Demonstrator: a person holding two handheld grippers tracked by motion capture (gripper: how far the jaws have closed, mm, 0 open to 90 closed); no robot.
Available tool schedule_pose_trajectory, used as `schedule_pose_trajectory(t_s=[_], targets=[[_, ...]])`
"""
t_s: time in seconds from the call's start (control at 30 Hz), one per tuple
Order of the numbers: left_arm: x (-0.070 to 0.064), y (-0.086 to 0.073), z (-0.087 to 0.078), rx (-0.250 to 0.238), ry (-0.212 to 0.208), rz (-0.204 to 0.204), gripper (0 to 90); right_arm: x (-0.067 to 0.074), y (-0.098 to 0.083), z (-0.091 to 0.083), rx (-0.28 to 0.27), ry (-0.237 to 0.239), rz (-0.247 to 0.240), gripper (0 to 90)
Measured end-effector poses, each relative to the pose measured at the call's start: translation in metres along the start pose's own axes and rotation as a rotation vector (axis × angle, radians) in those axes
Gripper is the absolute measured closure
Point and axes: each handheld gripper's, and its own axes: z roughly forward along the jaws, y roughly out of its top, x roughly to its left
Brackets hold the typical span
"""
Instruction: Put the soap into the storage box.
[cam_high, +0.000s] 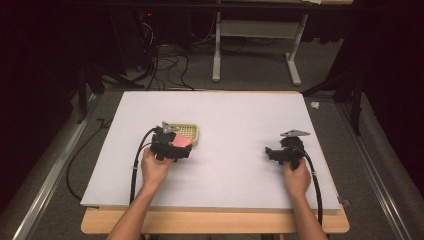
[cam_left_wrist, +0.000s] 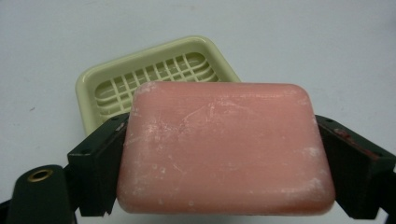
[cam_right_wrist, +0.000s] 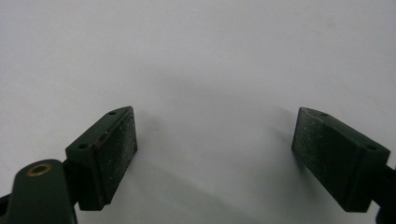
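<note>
A pink bar of soap (cam_left_wrist: 224, 147) sits flat between the jaws of my left gripper (cam_left_wrist: 224, 158), which is shut on its two short sides. In the high view the soap (cam_high: 181, 141) shows at the front of the left gripper (cam_high: 175, 146), just short of a pale yellow-green soap dish (cam_high: 192, 132). The dish (cam_left_wrist: 140, 77) has a slotted grid floor with nothing in it and lies right behind the soap. My right gripper (cam_right_wrist: 215, 154) stands open over bare white surface, with nothing between its black pads (cam_right_wrist: 119, 144). It rests on the table's right side (cam_high: 272, 152).
A white sheet (cam_high: 235, 115) covers the wooden table (cam_high: 215, 222). Beyond the far edge are cables (cam_high: 160, 65) on grey carpet and the feet of a white frame (cam_high: 295, 65). A small white scrap (cam_high: 315, 105) lies off the table's far right corner.
</note>
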Motion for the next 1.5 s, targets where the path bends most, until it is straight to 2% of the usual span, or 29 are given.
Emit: schedule_pose_trajectory(t_s=[0.1,0.17,0.2,0.4,0.57,0.63,0.67,0.7,0.73,0.8,0.93,1.17,1.5], targets=[[0.003,0.002,0.003,0.0,-0.004,-0.017,13.8,0.0,0.0,0.0,0.0,0.001,0.0,14.6],[0.004,0.004,0.007,0.006,0.02,-0.011,13.8,0.0,0.0,0.0,0.0,0.0,-0.001,14.6],[0.006,0.007,0.011,0.009,0.008,-0.024,13.8,0.0,0.0,0.0,0.0,0.001,0.0,14.6],[0.011,0.012,0.02,0.018,0.006,-0.053,13.8,0.0,0.0,0.0,0.0,0.001,0.0,14.6],[0.012,0.017,0.03,0.042,0.03,-0.06,13.8,0.0,0.0,0.0,0.0,0.002,0.0,14.6],[0.014,0.02,0.033,0.048,0.03,-0.073,13.8,0.0,0.0,0.0,0.0,0.001,0.0,14.6],[0.017,0.021,0.035,0.039,0.02,-0.101,13.8,0.0,0.0,0.0,0.0,0.001,0.0,14.6],[0.017,0.021,0.035,0.039,0.02,-0.101,13.8,0.0,0.0,0.0,0.0,0.001,0.0,14.6],[0.02,0.021,0.038,0.045,0.019,-0.119,13.8,0.0,0.0,0.0,0.0,0.001,0.0,14.6],[0.022,0.019,0.042,0.062,0.025,-0.128,13.8,0.0,0.0,0.0,0.0,0.001,0.0,14.6],[0.024,0.017,0.047,0.077,0.045,-0.133,13.8,0.0,0.0,0.0,0.001,0.002,0.001,14.6],[0.021,0.017,0.052,0.086,0.046,-0.12,13.8,0.0,0.0,0.0,0.0,0.001,0.0,14.6],[0.023,0.017,0.055,0.084,0.054,-0.125,13.7,0.0,0.0,0.0,0.0,0.001,0.0,14.6]])
